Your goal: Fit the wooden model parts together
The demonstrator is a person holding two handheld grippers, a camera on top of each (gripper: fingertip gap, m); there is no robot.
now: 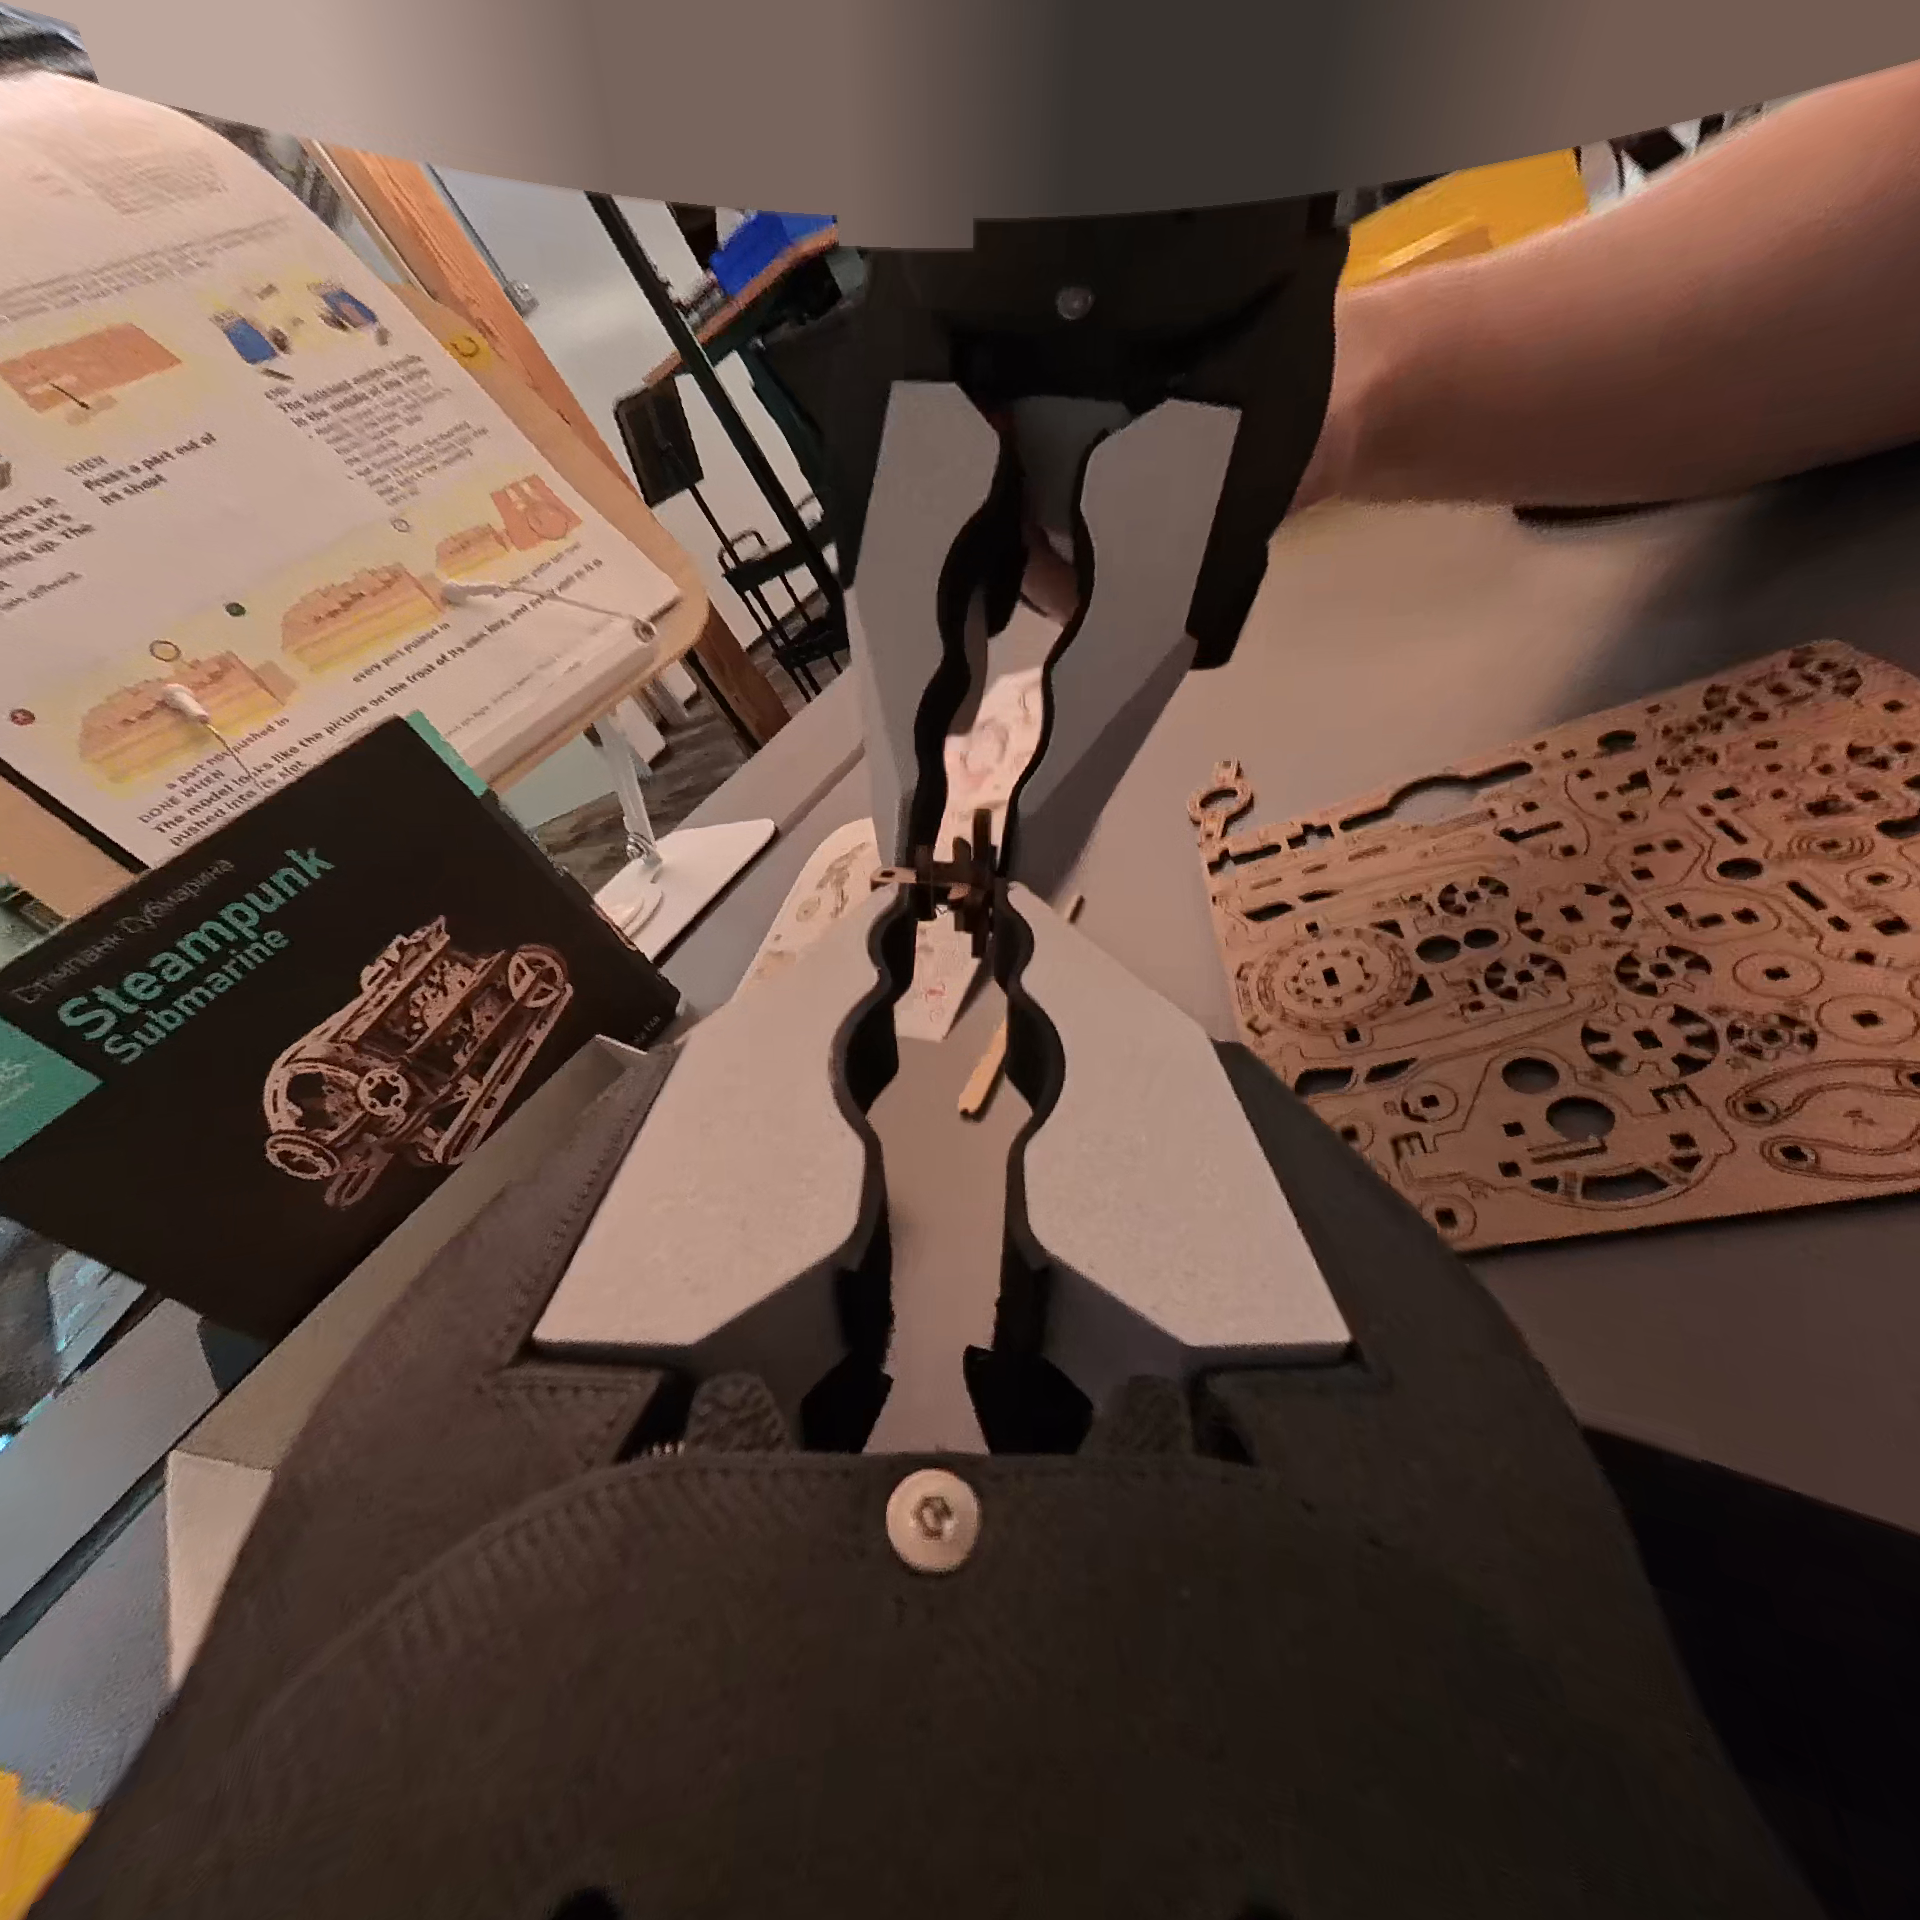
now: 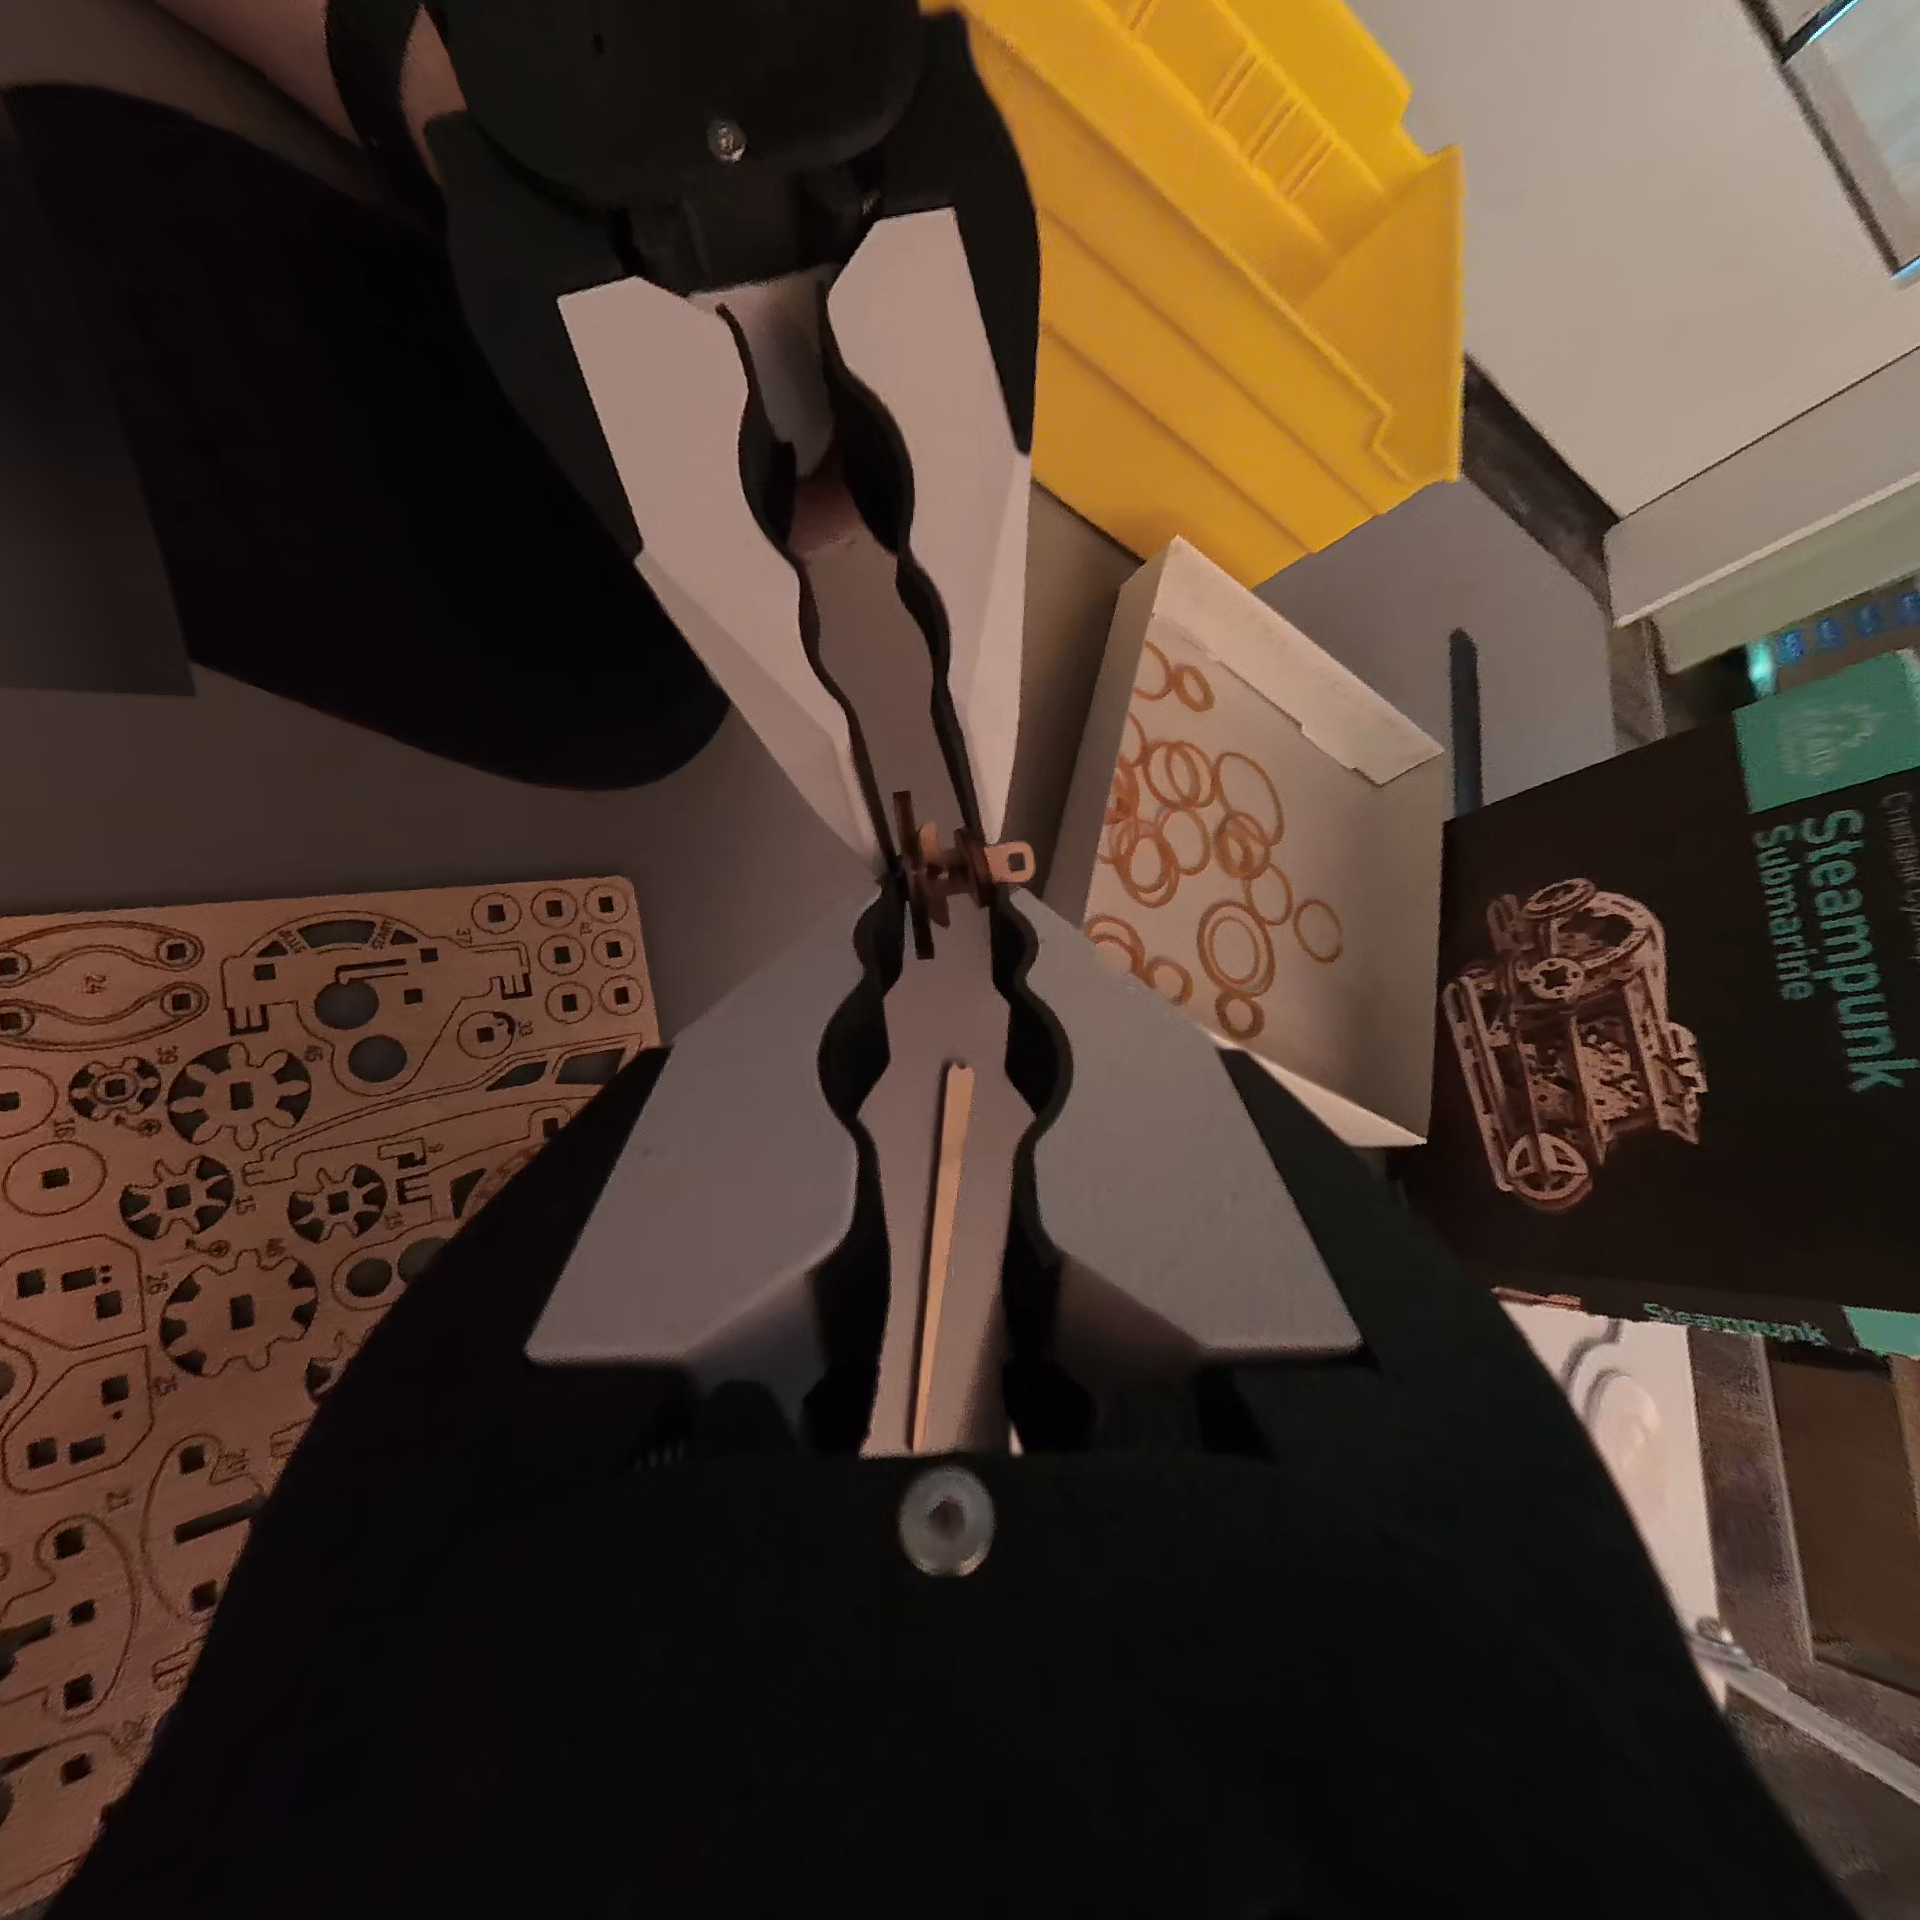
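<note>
Both claws meet tip to tip above the surface (image 1: 1558,1351), w/ a small wooden assembly (image 1: 951,883) pinched between them. Left claw (image 1: 951,914) is clenched on the near side of it; right claw (image 2: 940,914) is clenched on the other side. In the right wrist view the piece reads as thin discs or gears threaded on a short axle, w/ a small tab sticking out to one side. Which claw carries which disc: can't tell exactly, tips crowd the part.

Handling, as a judgement: thin laser-cut ply, v. light, stiff but brittle. Teeth and the axle tab would likely snap under twist or side load. Best held on the flat faces or disc rims, close to the axle, pushing straight along the axle w/ no rocking. Fit prob. tight friction, so steady pressure rather than jerks.

Around it: a part sheet (image 1: 1621,966) lies flat on the surface w/ many pieces already punched out, a loose wooden stick (image 2: 940,1247) lies below the claws, the kit box (image 1: 312,997) stands nearby, an instruction sheet (image 1: 260,468) is propped up behind it. A white tray (image 2: 1288,665) holds rubber bands (image 2: 1195,831), beside a yellow bin (image 2: 1247,312).
</note>
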